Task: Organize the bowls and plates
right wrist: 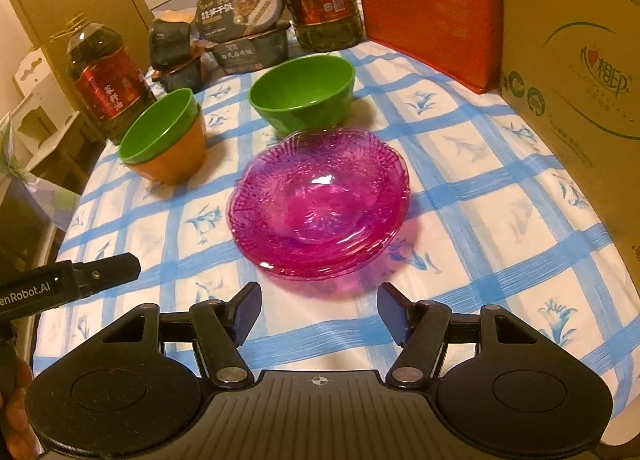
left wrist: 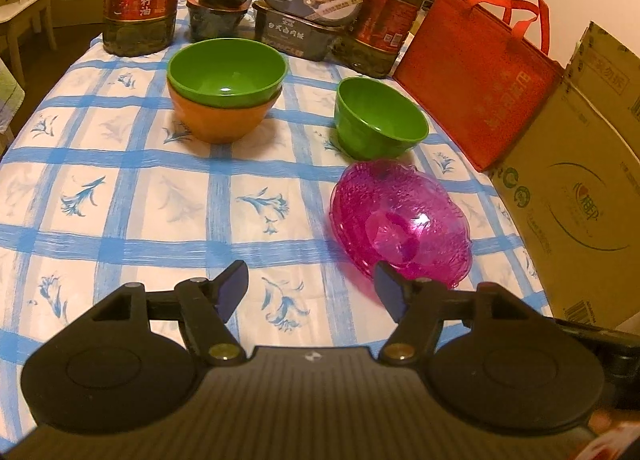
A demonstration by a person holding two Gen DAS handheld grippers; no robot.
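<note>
Black-fingered and spread wide on nothing, the right gripper [right wrist: 319, 310] and left gripper [left wrist: 310, 286] face the stacked pink plates [right wrist: 320, 204], beyond which one green bowl [right wrist: 304, 96] waits apart from the green-in-orange pair [right wrist: 164, 136], likely the last to nest, on a blue-checked tablecloth [right wrist: 480, 180] crowded by oil bottles [right wrist: 106, 76].

Warm, yellowish indoor light lit both views, moderately bright over the worktop [left wrist: 120, 180] and dim toward the upper left of each frame. Small white highlights sat inside the green bowl [left wrist: 226, 90] and on the pink glass plates [right wrist: 324, 180]. Soft shadows lay beside the plates in the right wrist view. Fisheye distortion bowed the cardboard box [right wrist: 580, 100], and the corners fell dark. Fine detail was slightly soft.
</note>
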